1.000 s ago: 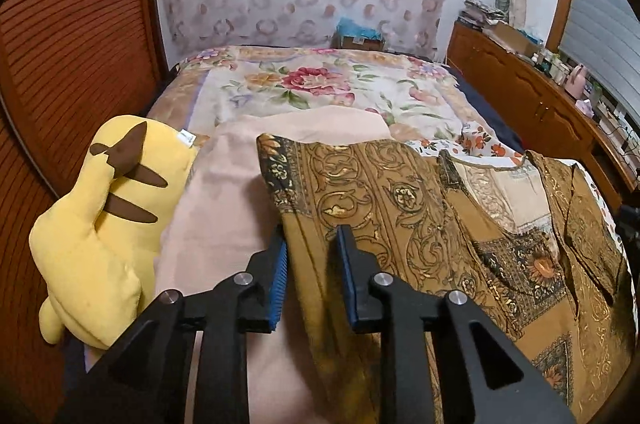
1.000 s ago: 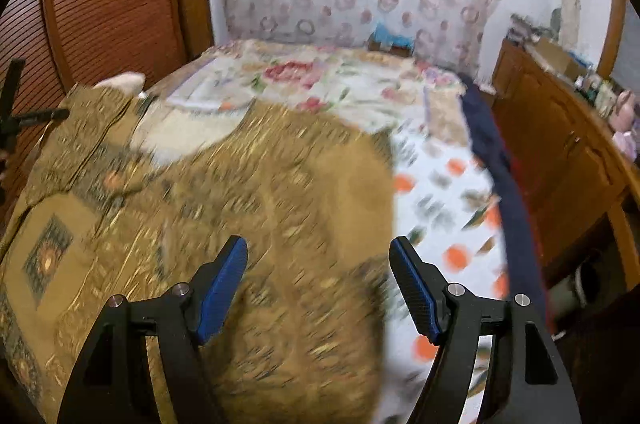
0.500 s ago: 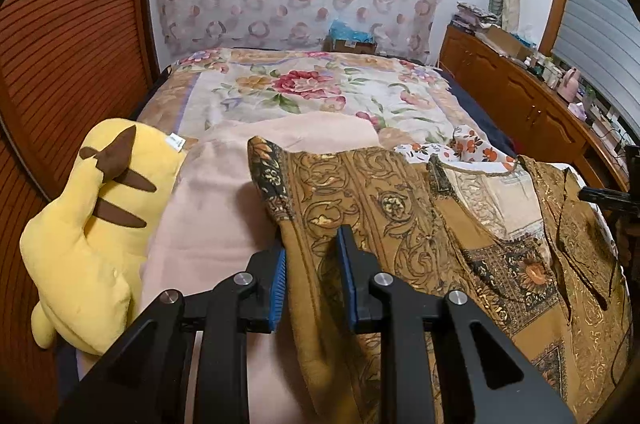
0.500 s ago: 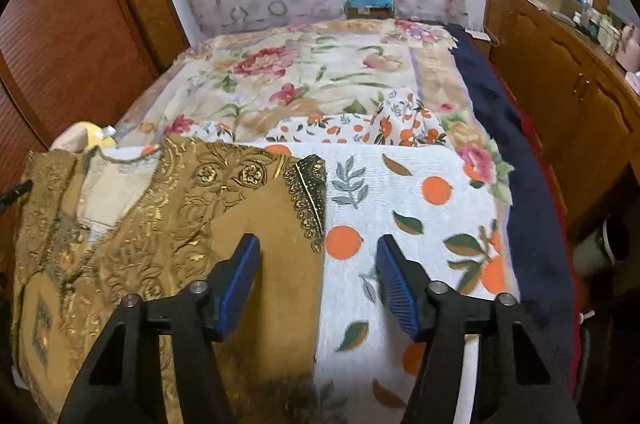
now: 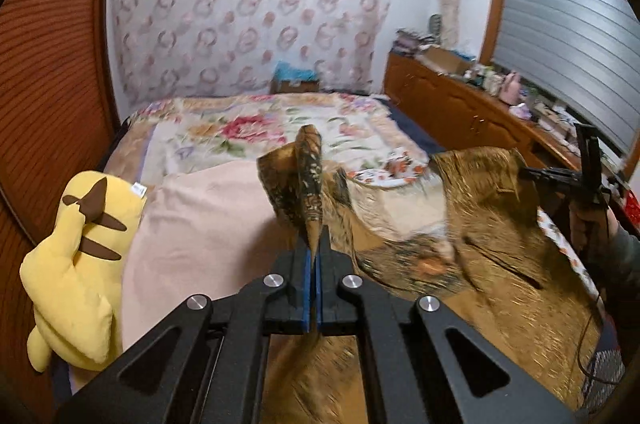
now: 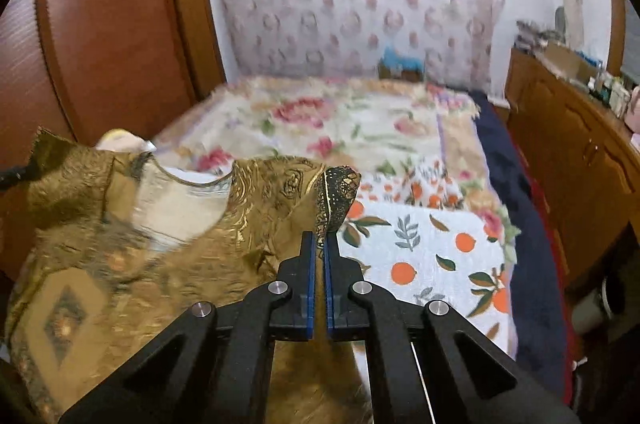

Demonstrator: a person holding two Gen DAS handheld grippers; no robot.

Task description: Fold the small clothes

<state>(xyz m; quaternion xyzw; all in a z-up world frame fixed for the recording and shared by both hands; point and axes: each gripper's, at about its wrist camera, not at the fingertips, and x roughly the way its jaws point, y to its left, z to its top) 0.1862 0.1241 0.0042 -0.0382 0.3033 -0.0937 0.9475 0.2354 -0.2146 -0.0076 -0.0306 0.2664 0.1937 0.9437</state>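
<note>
I have both jaws, just closed, pinching the brown patterned garment [image 5: 420, 248]: left gripper [image 5: 314, 256] and right gripper [image 6: 319, 248] each clamp a sleeve end above the bed [image 5: 192, 224].

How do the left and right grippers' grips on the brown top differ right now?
The left gripper pinches a sleeve edge beside the pink blanket; the right gripper pinches the opposite sleeve edge beside the orange-print cloth. Fabric stands taller above the left gripper's tips than above the right's. Shared: both jaws have just closed onto the brown top, whose pinched edges are raised off the bed.
</note>
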